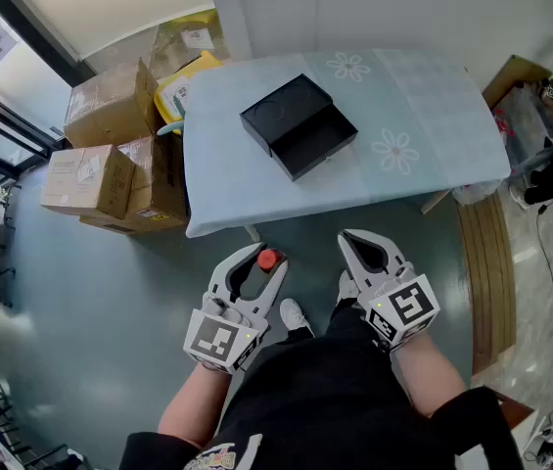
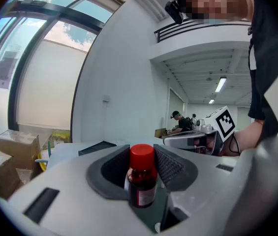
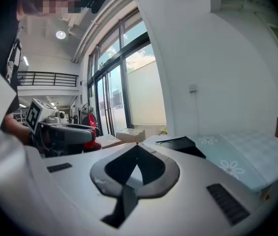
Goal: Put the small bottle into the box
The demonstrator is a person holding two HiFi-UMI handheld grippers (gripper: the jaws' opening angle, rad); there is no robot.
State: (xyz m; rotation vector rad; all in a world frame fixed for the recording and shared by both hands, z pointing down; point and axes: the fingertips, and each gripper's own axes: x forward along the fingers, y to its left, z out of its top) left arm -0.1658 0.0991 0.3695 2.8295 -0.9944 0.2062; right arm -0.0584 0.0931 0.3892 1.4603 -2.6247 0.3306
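Note:
The small bottle [image 2: 141, 183] is dark brown with a red cap [image 1: 267, 259] and a white label. It stands upright between the dark pads of my left gripper [image 1: 260, 260], which is shut on it, low in front of the table. The black box [image 1: 299, 125] lies open on the light-blue cloth of the table [image 1: 433, 116], beyond both grippers; the left gripper view shows this box [image 2: 97, 147] far off. My right gripper [image 1: 352, 240] is shut with nothing in it; its tips meet [image 3: 137, 147]. The box [image 3: 180, 144] lies ahead of it.
Cardboard boxes [image 1: 110, 111] and a yellow bag [image 1: 186, 84] are stacked on the floor left of the table. A wooden board [image 1: 486, 272] lies on the floor at the right. People stand far off in the room [image 2: 177, 122].

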